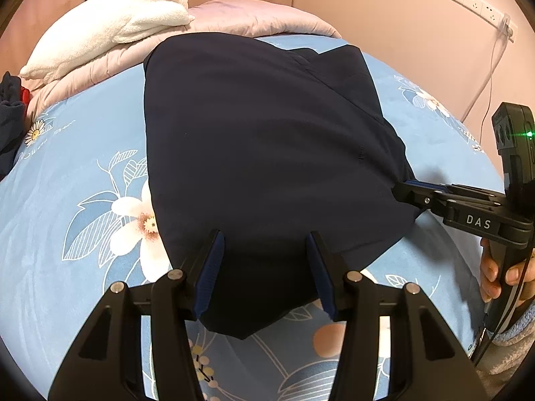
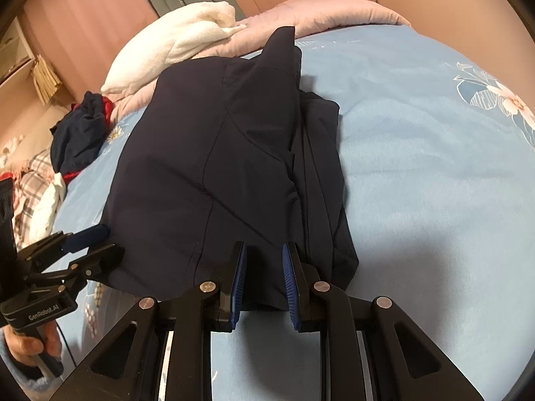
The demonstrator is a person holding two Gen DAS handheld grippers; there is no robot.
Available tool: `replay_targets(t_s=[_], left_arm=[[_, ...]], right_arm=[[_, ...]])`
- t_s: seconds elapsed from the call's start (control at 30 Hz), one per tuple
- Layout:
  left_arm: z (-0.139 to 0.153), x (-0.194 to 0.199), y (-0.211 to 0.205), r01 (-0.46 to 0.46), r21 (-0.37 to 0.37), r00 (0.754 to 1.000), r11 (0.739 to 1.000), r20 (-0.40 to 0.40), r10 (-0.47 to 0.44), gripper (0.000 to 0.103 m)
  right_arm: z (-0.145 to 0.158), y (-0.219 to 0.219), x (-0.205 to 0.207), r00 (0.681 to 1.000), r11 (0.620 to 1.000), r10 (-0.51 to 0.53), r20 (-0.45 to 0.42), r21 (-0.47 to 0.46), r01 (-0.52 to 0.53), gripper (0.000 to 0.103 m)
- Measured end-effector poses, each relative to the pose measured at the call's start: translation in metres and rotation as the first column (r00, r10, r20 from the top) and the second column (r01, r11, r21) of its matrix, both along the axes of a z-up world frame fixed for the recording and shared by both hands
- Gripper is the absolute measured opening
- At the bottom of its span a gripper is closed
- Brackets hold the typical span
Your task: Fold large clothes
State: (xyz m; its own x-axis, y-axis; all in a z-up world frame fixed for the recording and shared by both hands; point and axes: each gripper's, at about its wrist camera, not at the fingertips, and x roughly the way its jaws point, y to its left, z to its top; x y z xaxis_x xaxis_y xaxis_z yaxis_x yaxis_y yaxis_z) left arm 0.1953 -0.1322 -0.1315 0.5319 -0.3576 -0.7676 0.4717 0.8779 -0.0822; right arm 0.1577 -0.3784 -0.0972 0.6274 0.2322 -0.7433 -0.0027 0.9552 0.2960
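A dark navy garment is lying folded on the blue flowered bedsheet. The left claw is hovering over the garment's near corner, jaws standing apart and gripping nothing. The right claw is sitting at the garment's near edge, jaws narrowly parted with cloth lying between them; whether they are pinching it, I cannot tell.

Wrist cams close, prob. sharing garment
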Motion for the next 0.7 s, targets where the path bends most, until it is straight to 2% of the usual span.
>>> replay_targets(t_s=[0.7], left_arm=[[0.002,-0.012,0.026,-0.01,-0.006,1.0,1.0,0.011,0.01,0.053]], right_arm=[[-0.002,-0.005,-0.013,1.0,1.0,-0.005,-0.018,0.024,0.005,0.022]])
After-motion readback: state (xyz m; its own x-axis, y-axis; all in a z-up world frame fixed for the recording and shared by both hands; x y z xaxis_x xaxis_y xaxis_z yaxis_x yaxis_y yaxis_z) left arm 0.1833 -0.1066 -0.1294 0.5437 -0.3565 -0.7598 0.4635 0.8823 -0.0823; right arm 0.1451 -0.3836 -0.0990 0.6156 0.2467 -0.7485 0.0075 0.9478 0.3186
